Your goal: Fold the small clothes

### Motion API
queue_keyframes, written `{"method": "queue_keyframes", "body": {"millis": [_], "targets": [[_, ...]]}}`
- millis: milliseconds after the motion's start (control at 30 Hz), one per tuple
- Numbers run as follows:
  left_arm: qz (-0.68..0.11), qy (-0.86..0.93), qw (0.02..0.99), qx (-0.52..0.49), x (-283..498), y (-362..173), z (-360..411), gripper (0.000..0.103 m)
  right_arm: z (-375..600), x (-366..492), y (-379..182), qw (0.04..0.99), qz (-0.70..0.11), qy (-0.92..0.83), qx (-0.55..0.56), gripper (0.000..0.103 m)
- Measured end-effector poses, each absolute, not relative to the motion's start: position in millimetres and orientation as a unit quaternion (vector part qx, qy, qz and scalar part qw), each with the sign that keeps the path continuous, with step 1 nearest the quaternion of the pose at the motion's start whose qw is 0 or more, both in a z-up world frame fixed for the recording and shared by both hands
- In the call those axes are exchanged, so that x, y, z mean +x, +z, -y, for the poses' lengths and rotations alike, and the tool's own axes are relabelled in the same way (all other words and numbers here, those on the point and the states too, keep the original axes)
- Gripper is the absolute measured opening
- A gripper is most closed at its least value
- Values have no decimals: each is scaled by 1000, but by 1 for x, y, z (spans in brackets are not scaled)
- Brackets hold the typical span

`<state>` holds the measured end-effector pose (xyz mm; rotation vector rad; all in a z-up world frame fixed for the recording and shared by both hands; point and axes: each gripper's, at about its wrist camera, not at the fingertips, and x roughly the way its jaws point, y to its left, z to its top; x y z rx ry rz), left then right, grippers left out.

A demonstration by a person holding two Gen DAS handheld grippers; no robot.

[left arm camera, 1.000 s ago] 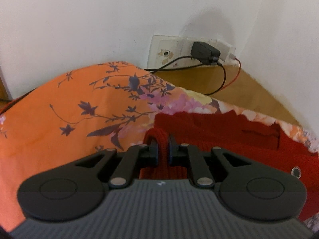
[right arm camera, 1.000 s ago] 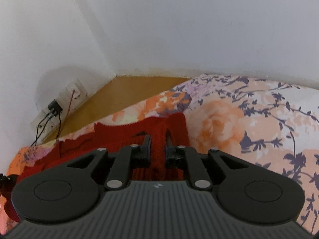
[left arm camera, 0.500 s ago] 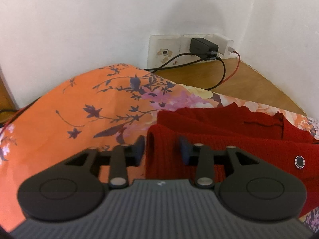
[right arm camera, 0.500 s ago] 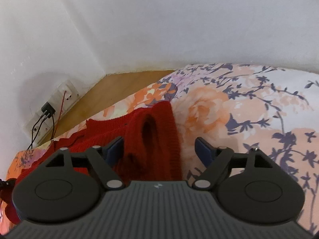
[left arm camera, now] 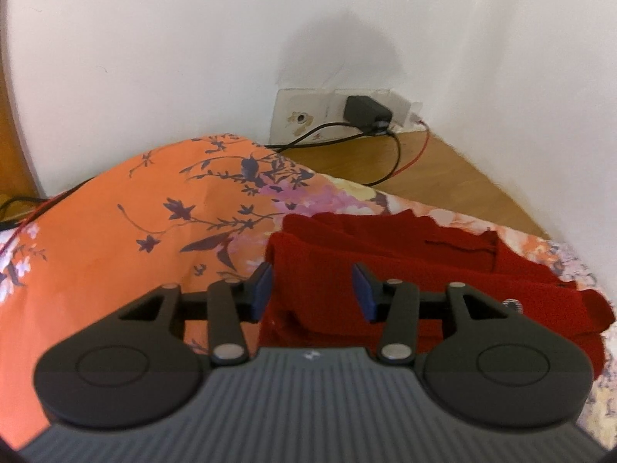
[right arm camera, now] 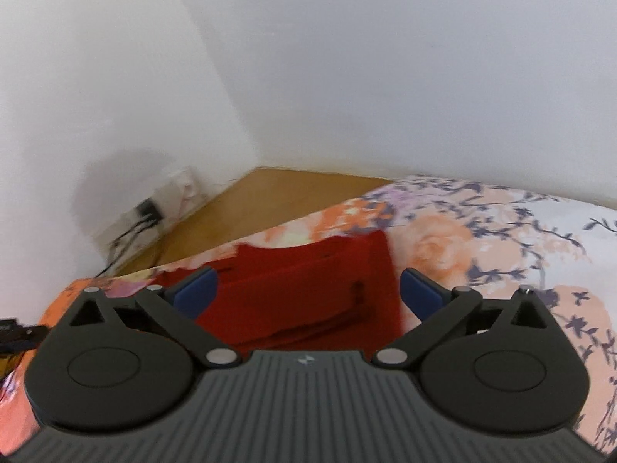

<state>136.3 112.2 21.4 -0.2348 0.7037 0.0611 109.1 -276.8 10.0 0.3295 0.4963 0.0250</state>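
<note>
A small red knitted garment [left arm camera: 405, 254] lies folded on a floral orange and white bedsheet [left arm camera: 127, 239]. A metal snap shows near its right edge. My left gripper [left arm camera: 312, 289] hovers open over the garment's left end, blue pads apart, nothing between them. In the right wrist view the same red garment [right arm camera: 308, 289] lies flat below my right gripper [right arm camera: 306, 289], whose fingers stand wide open above the cloth's right part. The near part of the garment is hidden behind both gripper bodies.
White walls meet in a corner behind the bed. A wall socket plate with a black charger [left arm camera: 364, 112] and black and red cables [left arm camera: 393, 154] sits low on the wall. A wooden ledge [right arm camera: 277, 200] runs between bed and wall.
Both grippers were shut on folds of the red garment a second ago; both have let go and opened wider. The garment now lies flat, and both grippers have pulled back and risen.
</note>
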Motion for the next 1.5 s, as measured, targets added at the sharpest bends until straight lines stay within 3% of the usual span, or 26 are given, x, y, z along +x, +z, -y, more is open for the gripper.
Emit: {"method": "queue_keyframes", "body": {"millis": [400, 667, 967, 1233, 1500], "targets": [[-352, 0, 922, -163, 120, 8, -112, 48, 209, 103, -18, 940, -309, 86, 118, 103], [-351, -6, 920, -175, 117, -1, -114, 48, 221, 126, -52, 905, -378, 92, 171, 103], [-358, -21, 912, -196, 116, -10, -117, 48, 220, 127, -58, 905, -380, 101, 161, 103], [-344, -9, 917, -201, 114, -2, -122, 48, 230, 119, -30, 905, -334, 113, 238, 103], [-334, 15, 924, -188, 113, 4, -131, 48, 225, 145, -35, 890, -335, 101, 291, 103]]}}
